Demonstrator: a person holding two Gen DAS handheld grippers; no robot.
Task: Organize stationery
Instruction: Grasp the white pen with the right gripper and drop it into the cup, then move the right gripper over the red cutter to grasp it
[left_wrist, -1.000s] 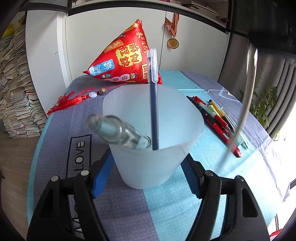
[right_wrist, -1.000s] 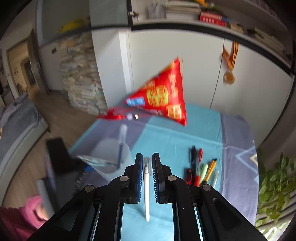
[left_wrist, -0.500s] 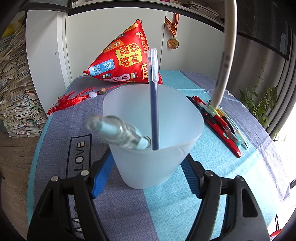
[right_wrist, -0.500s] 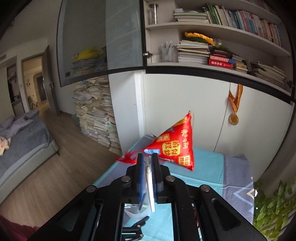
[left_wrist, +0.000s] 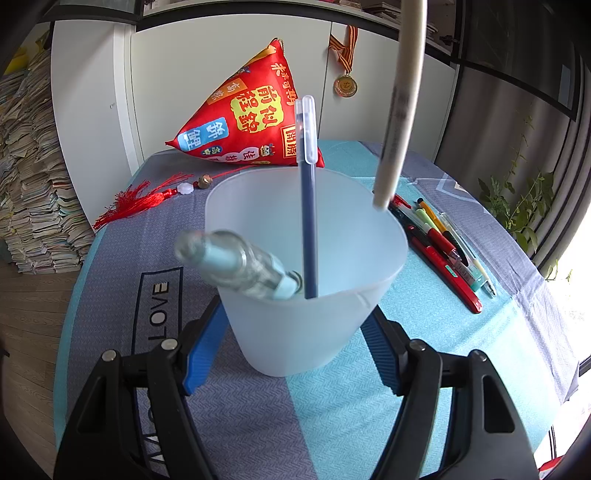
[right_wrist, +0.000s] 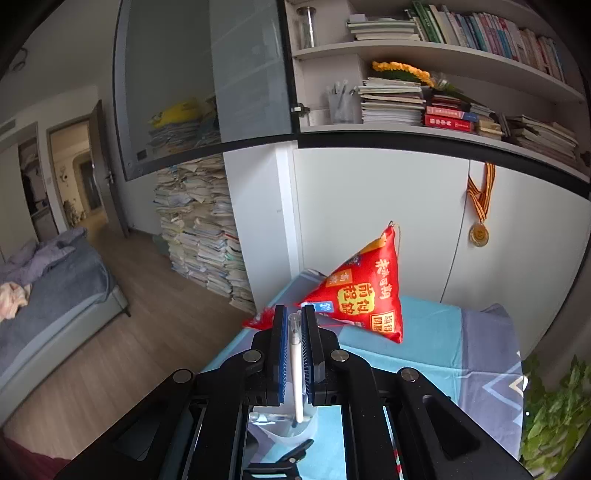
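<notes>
My left gripper is shut on a frosted plastic cup that stands on the table. A dark blue pen and a clear light-blue pen stand in the cup. My right gripper is shut on a white pen, held upright. In the left wrist view the white pen hangs from above with its tip over the cup's far right rim. The cup shows below the right gripper's fingers. Several loose pens lie on the table to the right of the cup.
A red triangular cushion with a red tassel sits at the back of the table. The table's cloth is blue and grey. White cabinets and a hanging medal are behind. A plant stands at the right.
The right gripper has carried the white pen up and leftward, from beside the loose pens to above the cup's right rim, and tilted up to face the shelves. The left gripper and cup have not moved.
</notes>
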